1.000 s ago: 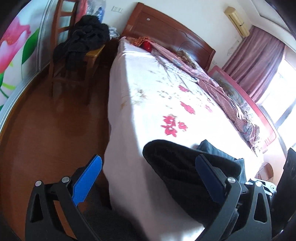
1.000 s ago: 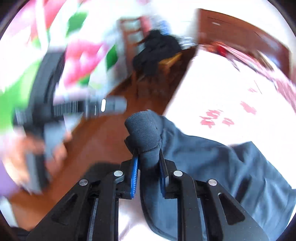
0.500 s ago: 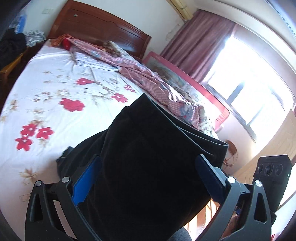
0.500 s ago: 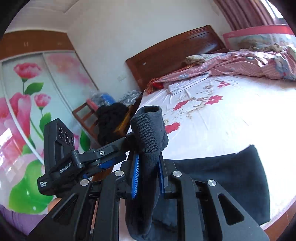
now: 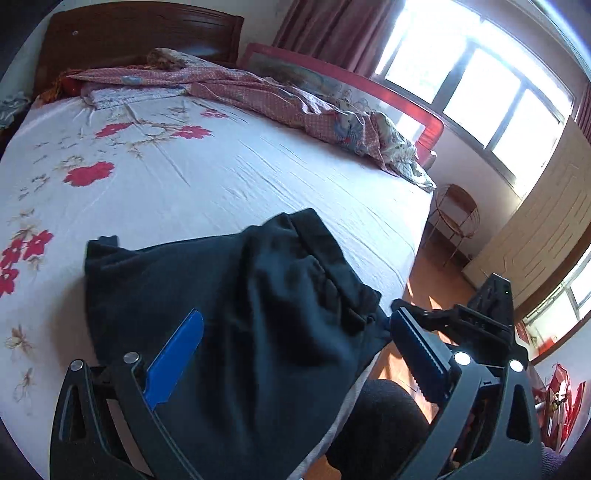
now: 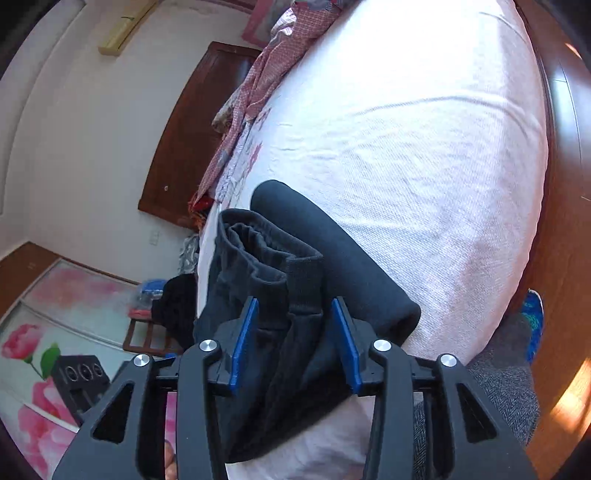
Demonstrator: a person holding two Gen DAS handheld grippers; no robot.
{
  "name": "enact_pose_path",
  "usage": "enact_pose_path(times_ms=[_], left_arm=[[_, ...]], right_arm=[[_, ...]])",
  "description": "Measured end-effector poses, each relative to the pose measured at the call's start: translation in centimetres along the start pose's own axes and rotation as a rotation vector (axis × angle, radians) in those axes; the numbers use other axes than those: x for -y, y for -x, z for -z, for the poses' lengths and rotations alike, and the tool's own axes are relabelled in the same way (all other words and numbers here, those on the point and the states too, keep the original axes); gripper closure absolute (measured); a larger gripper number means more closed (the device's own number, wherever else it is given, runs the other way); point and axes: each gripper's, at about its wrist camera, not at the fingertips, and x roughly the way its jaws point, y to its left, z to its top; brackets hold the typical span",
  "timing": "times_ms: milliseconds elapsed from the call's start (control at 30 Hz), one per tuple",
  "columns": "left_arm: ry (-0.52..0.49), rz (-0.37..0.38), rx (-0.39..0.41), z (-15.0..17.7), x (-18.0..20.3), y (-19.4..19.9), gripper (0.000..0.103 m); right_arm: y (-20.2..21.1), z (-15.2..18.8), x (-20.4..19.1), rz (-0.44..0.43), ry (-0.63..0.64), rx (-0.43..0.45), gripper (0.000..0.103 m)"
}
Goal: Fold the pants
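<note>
Pants point(image 5: 236, 314) lay bunched at the near edge of the bed point(image 5: 229, 173), dark fabric heaped on the white flowered sheet; the left gripper point(image 5: 295, 347) stood wide over them, its blue pads point(image 5: 173, 362) well apart, with cloth spread between but not pinched. The left view alone showed the window point(image 5: 480, 92), the curtain point(image 5: 325, 29), a small wire chair point(image 5: 458, 218) on the floor past the bed corner, and the other gripper's black body low at the right. The right view alone showed the waistband end of the pants point(image 6: 280, 280) close up, gathered elastic rising between the right gripper's point(image 6: 295, 332) fingers; those jaws stood partly apart, fabric bulging in the gap, and whether the pads pressed it I could not tell. That view also held a rolled dark leg point(image 6: 332, 251) lying on the sheet beside the waistband, the headboard point(image 6: 192, 125), and the flowered wardrobe door point(image 6: 44, 354); both views caught the pink quilt point(image 5: 266, 96) along the far side.
</note>
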Motion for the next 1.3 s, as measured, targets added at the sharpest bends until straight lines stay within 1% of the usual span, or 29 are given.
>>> enact_pose_path(times_ms=[67, 133, 167, 233, 300, 367, 400, 433, 500, 533, 567, 600, 633, 667, 733, 800, 833, 867, 900, 933, 967, 1000, 1033, 1067, 1100, 1133, 1167, 1233, 1300], left_arm=[[0.073, -0.082, 0.015, 0.2, -3.8, 2.1, 0.002], [0.161, -0.115, 0.008, 0.8, -7.1, 2.7, 0.002], [0.206, -0.13, 0.008, 1.2, -8.5, 3.2, 0.002], [0.251, -0.142, 0.01, 2.1, -10.2, 3.8, 0.002], [0.268, -0.144, 0.01, 2.7, -10.7, 3.5, 0.002], [0.265, -0.137, 0.004, 3.0, -10.1, 3.2, 0.002], [0.261, -0.137, -0.002, 3.0, -9.9, 2.8, 0.002], [0.257, -0.139, -0.007, 3.0, -9.8, 2.7, 0.002], [0.257, -0.142, -0.007, 3.1, -9.9, 2.7, 0.002], [0.259, -0.147, -0.008, 3.0, -9.9, 2.7, 0.002], [0.264, -0.152, -0.011, 2.9, -10.0, 2.7, 0.002], [0.266, -0.152, -0.011, 2.6, -10.0, 2.6, 0.002], [0.262, -0.154, -0.007, 2.3, -10.0, 2.7, 0.002], [0.25, -0.163, 0.001, 1.9, -9.8, 2.8, 0.002], [0.214, -0.175, 0.024, 1.1, -9.2, 3.0, 0.002], [0.17, -0.172, 0.041, 0.6, -8.4, 3.0, 0.002], [0.141, -0.164, 0.042, 0.4, -7.8, 2.6, 0.002], [0.1, -0.15, 0.034, 0.4, -6.9, 1.8, 0.002], [0.048, -0.135, 0.009, 0.7, -6.0, 0.4, 0.002], [0.0, -0.137, -0.041, 1.1, -5.2, -1.2, 0.002], [-0.038, -0.173, -0.118, 1.7, -4.5, -3.2, 0.002], [-0.063, -0.194, -0.173, 2.4, -3.9, -4.7, 0.002], [-0.083, -0.202, -0.2, 3.1, -3.6, -5.7, 0.002], [-0.108, -0.24, -0.203, 3.4, -3.4, -6.0, 0.002], [-0.105, -0.236, -0.202, 3.3, -3.6, -5.9, 0.002], [-0.07, -0.203, -0.185, 2.9, -4.1, -5.3, 0.002], [-0.031, -0.176, -0.155, 2.3, -4.7, -4.5, 0.002], [0.002, -0.16, -0.095, 0.4, -6.0, -3.3, 0.002], [-0.016, -0.194, -0.074, -1.8, -7.0, -3.3, 0.002]], right_arm=[[-0.5, -0.3, -0.6, 0.046, 0.012, -0.022, 0.061], [-1.5, -0.5, -0.1, 0.022, -0.008, -0.034, 0.061], [-1.8, -0.2, 0.3, 0.038, -0.018, -0.037, 0.061], [-2.7, -0.1, 0.4, 0.081, 0.008, -0.043, 0.061], [-3.8, 0.2, -0.1, 0.139, 0.048, -0.066, 0.059], [-4.6, 0.4, -1.2, 0.177, 0.099, -0.07, 0.047], [-5.0, 0.5, -2.0, 0.203, 0.138, -0.075, 0.044], [-5.4, 0.7, -2.9, 0.239, 0.186, -0.077, 0.044], [-6.6, 1.1, -4.1, 0.31, 0.294, -0.092, 0.044], [-7.3, 1.3, -4.1, 0.356, 0.335, -0.111, 0.059], [-7.9, 1.2, -4.1, 0.358, 0.349, -0.126, 0.07], [-7.5, 0.9, -4.0, 0.333, 0.324, -0.12, 0.072], [-6.6, 0.6, -3.9, 0.288, 0.295, -0.104, 0.074], [-5.4, 0.3, -4.1, 0.251, 0.28, -0.078, 0.076], [-2.9, 0.5, -4.7, 0.219, 0.287, -0.018, 0.076], [-1.7, 0.9, -3.8, 0.254, 0.29, 0.003, 0.076], [-2.0, 0.8, -2.2, 0.269, 0.245, -0.004, 0.076], [-2.6, 0.7, 0.0, 0.278, 0.191, -0.023, 0.071], [-3.2, 0.6, 1.9, 0.269, 0.143, -0.033, 0.071], [-3.2, 0.6, 2.7, 0.22, 0.107, -0.021, 0.068], [-2.6, 0.6, 2.5, 0.205, 0.096, -0.016, 0.063], [-2.2, 0.5, 1.6, 0.227, 0.103, -0.017, 0.059], [-1.5, 0.5, 0.6, 0.262, 0.114, -0.011, 0.049], [-0.6, 0.5, 0.0, 0.286, 0.105, 0.008, 0.047], [0.5, 0.4, -0.5, 0.271, 0.09, 0.026, 0.047], [1.5, 0.3, -0.9, 0.245, 0.08, 0.049, 0.047], [2.1, 0.3, -1.3, 0.241, 0.091, 0.064, 0.046], [2.0, 0.2, -2.3, 0.231, 0.136, 0.047, 0.047], [0.6, 0.4, -2.9, 0.254, 0.167, 0.011, 0.047]])
